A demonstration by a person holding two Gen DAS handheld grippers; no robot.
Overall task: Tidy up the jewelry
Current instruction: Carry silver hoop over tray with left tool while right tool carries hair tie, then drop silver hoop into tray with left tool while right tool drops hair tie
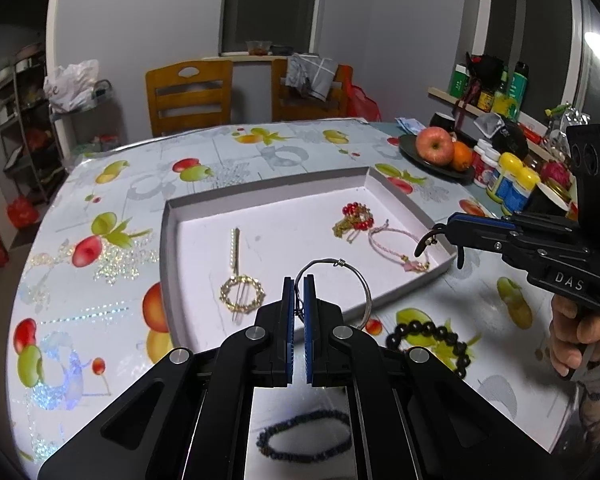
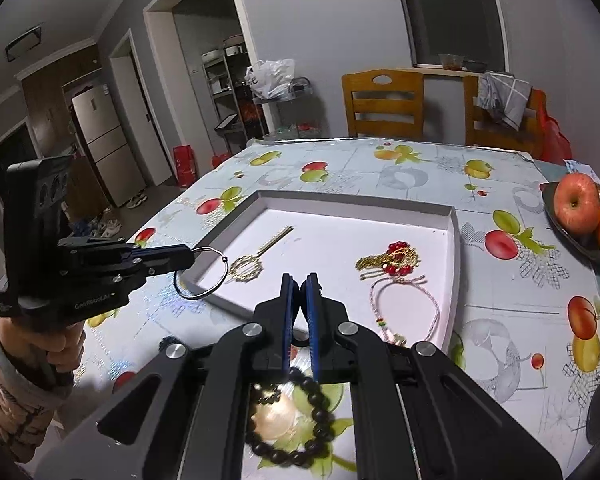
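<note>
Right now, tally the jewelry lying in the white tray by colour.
Gold: 1, the hairpin
Gold with red beads: 1, the chain piece
Pink: 1, the cord bracelet
Total: 3

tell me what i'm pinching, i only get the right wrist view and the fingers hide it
observer: a thin dark loop hangs from the right gripper, above the tray's near edge
operator: anything loose on the left side
observer: a small dark bead bracelet lies on the table under the left gripper, which holds the wire hoop
operator: does the pink cord have a charm
observer: yes, a small pink charm at its near end
</note>
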